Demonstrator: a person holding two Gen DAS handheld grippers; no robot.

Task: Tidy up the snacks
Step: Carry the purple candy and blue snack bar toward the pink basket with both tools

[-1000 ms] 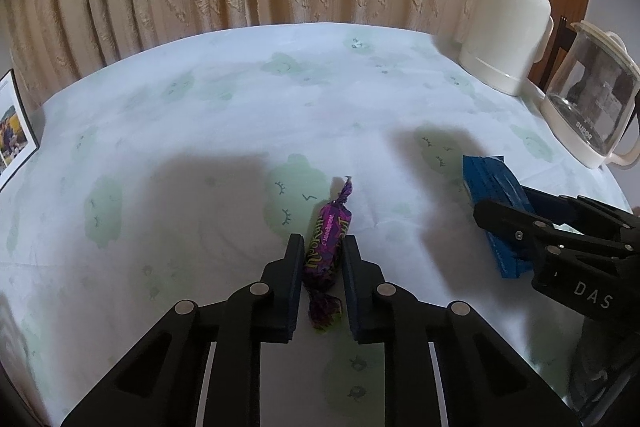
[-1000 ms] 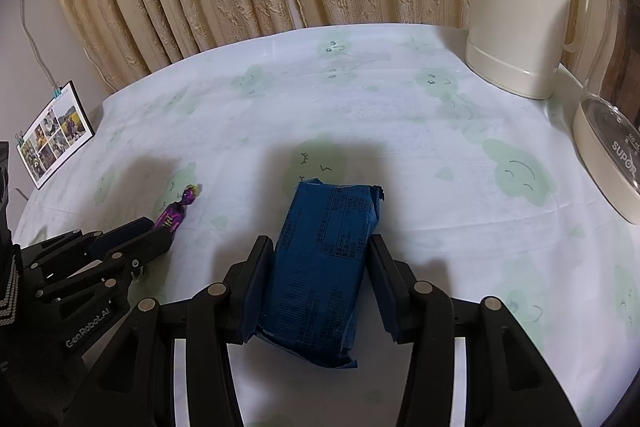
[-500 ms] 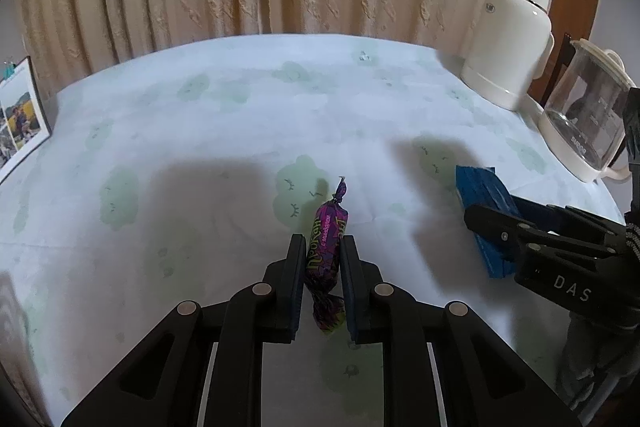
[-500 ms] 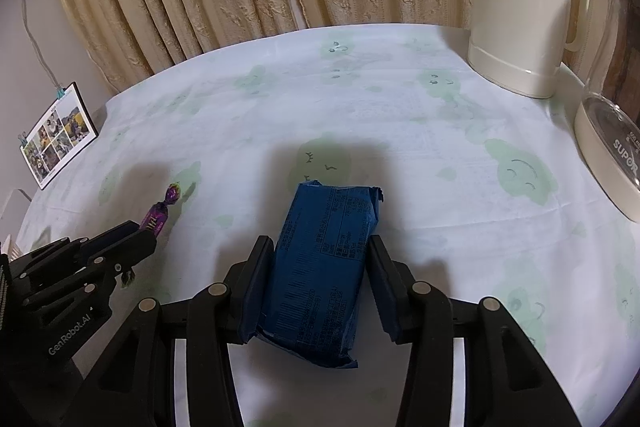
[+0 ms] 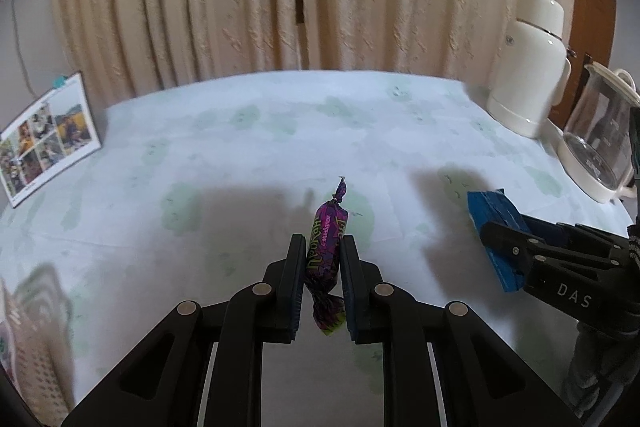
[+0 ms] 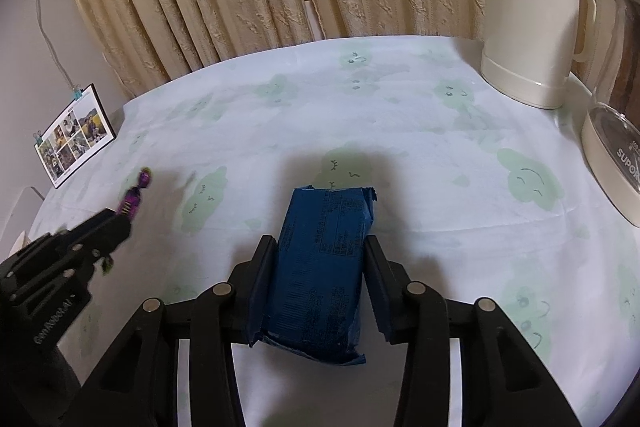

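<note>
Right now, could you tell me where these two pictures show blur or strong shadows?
Left wrist view: the candy is sharp, but the table's far edge and the bottom-left corner smear; dark shadows lie on the cloth. Right wrist view: the blue packet is crisp over its own shadow, while the left gripper is motion-blurred. Both bend straight lines near the rim.
</note>
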